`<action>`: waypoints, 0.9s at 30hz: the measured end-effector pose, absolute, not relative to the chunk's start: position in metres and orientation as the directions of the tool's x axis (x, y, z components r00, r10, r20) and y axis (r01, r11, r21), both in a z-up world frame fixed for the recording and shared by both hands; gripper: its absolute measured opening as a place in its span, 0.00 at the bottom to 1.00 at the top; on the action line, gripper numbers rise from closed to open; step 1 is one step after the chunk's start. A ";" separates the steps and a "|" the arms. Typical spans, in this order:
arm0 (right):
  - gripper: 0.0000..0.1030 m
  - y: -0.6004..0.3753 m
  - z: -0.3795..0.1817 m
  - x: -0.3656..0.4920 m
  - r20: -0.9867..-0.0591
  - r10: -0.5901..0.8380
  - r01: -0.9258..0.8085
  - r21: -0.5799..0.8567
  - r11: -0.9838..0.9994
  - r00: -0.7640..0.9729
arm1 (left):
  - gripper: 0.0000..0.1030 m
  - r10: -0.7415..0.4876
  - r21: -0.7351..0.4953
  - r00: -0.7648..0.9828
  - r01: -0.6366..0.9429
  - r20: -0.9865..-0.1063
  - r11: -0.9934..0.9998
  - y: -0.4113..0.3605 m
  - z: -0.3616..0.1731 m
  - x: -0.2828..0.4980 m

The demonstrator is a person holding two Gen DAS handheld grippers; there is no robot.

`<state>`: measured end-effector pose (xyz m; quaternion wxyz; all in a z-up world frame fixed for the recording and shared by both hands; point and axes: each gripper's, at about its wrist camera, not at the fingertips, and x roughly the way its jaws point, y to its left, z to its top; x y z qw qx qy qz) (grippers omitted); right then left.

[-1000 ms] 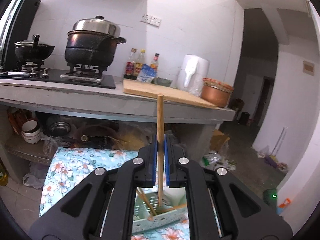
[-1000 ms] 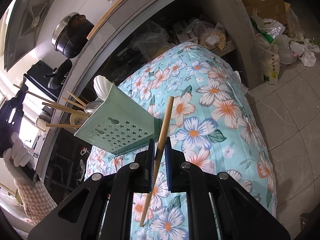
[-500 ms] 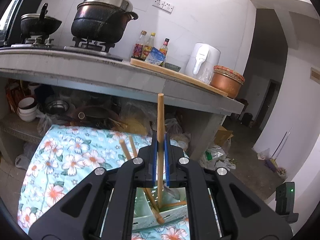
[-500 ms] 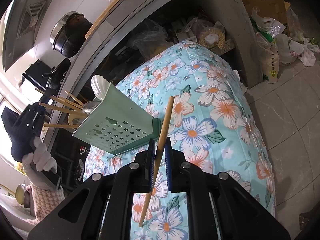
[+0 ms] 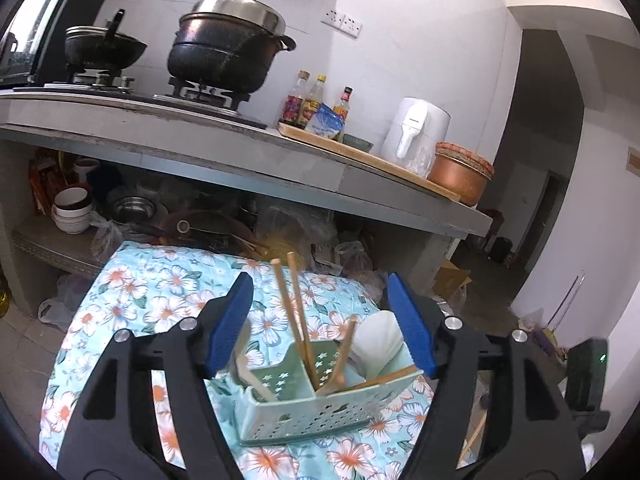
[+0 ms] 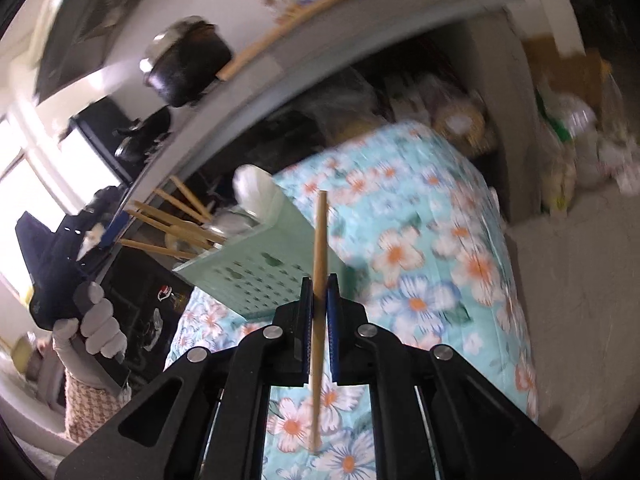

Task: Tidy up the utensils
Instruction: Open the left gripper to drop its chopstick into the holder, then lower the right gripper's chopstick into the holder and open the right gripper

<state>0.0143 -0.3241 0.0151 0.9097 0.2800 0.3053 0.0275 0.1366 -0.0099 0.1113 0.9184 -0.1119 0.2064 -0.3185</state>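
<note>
My left gripper (image 5: 320,320) is spread wide with nothing between its blue pads, hanging above the green utensil caddy (image 5: 320,412) — chopsticks (image 5: 298,312) and a white spoon (image 5: 378,344) stand in it. My right gripper (image 6: 319,312) is clamped on a single chopstick (image 6: 320,264). The caddy sits on the floral cloth (image 5: 160,292), its spot relative to the cloth's edges hard to judge.

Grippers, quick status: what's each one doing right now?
Left gripper: jaws open, holding nothing, above the utensil caddy.
Right gripper: jaws closed on a wooden chopstick.
</note>
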 end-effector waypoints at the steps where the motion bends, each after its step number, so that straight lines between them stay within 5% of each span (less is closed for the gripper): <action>1: 0.07 -0.319 0.025 0.015 -0.524 0.224 0.092 0.510 0.855 0.822 | 0.70 -0.631 -0.340 0.712 0.536 -0.309 0.772 -0.007 0.110 0.134; 27: 0.07 -0.220 0.217 0.067 -0.207 0.399 -0.372 0.155 0.915 0.893 | 0.78 -0.547 -0.345 0.527 0.436 -0.651 0.831 0.009 -0.030 0.081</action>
